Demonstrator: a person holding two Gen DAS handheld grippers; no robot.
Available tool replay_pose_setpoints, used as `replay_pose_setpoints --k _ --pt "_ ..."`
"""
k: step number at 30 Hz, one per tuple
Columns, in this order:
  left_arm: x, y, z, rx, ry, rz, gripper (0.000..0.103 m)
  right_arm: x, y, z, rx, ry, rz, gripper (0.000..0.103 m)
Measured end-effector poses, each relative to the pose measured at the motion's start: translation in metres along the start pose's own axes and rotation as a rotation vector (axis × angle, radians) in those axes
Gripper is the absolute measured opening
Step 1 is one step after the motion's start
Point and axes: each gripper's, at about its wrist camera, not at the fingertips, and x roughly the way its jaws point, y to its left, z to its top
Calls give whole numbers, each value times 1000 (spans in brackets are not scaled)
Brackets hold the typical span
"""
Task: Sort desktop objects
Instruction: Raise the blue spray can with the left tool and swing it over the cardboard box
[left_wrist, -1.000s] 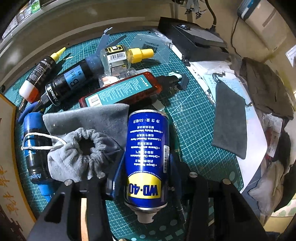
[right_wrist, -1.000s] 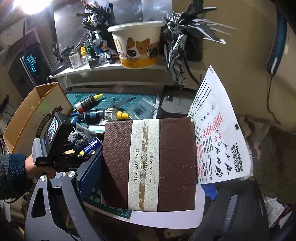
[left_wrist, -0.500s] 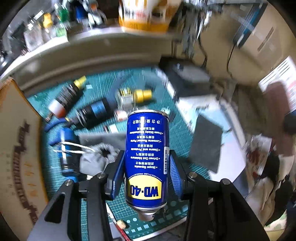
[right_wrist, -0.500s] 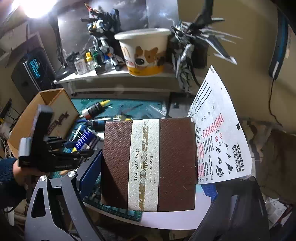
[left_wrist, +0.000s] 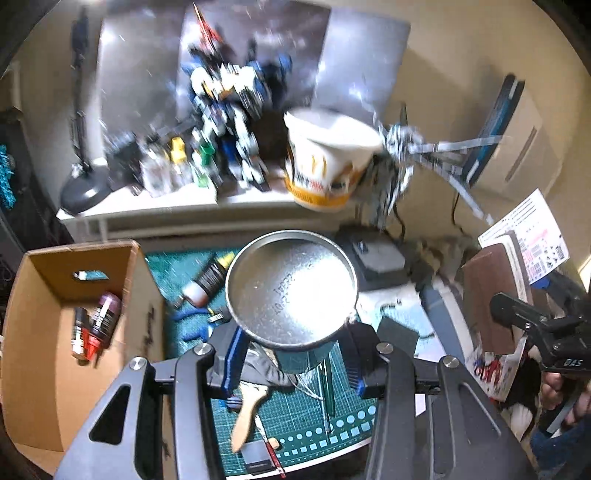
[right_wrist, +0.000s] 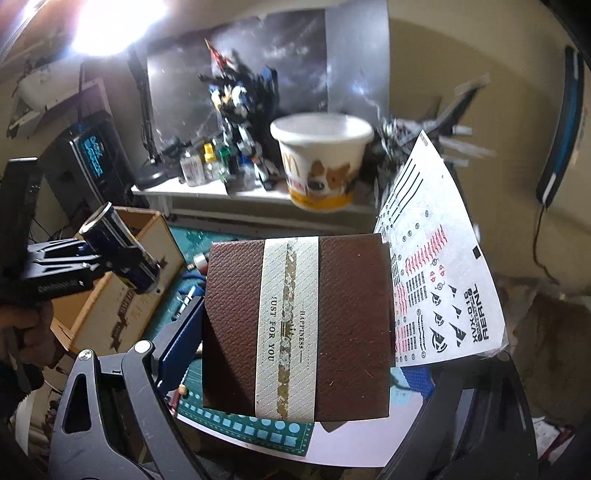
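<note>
Now the blue-and-yellow WD-40 spray can (left_wrist: 291, 291) sat clamped between the blue pads of the left hand-held gripper (left_wrist: 291, 363), tipped up so that its round silver base faced the left wrist camera, where a second earlier its printed side had lain flat over the green cutting mat (left_wrist: 306, 413) on the worktop. In the right wrist view the same can (right_wrist: 118, 254) was raised at about 9 o'clock, in front of the open brown cardboard box (right_wrist: 122, 295), whereas a second before it had been low on the mat among the bottles. From the left wrist camera that cardboard box (left_wrist: 55, 332) stood at 9 o'clock, with a few small bottles (left_wrist: 94, 325) lying inside; earlier this camera had looked down on the mat alone, and the box, the white shelf (left_wrist: 177, 203) and the white paper bucket with yellow arches (left_wrist: 328, 158) at 12 o'clock had come into view since.

The right hand-held gripper (right_wrist: 295, 325) pinched a brown textured gift box with a white "JUST FOR YOU" band (right_wrist: 295, 325) above the mat's near edge, much as it had a second before, with the white decal sheet (right_wrist: 443, 266) at 3 o'clock beside it. From the left camera that gift box (left_wrist: 491, 295) showed at 3 o'clock.
</note>
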Motion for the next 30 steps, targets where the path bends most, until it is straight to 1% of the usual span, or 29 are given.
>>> replay_pose_setpoints --k 5,10,14,30 --pt "-39 12 14 -16 -74 18 44 -19 12 18 -5 -45 -2 92" --pt "-68 27 20 -35 -134 61 44 -27 25 29 -14 -66 2 92" --pt "-81 39 21 -50 -152 89 44 -27 35 34 -28 -73 14 92" --pt "-115 83 17 -90 -179 149 44 -11 86 56 -86 -74 67 92"
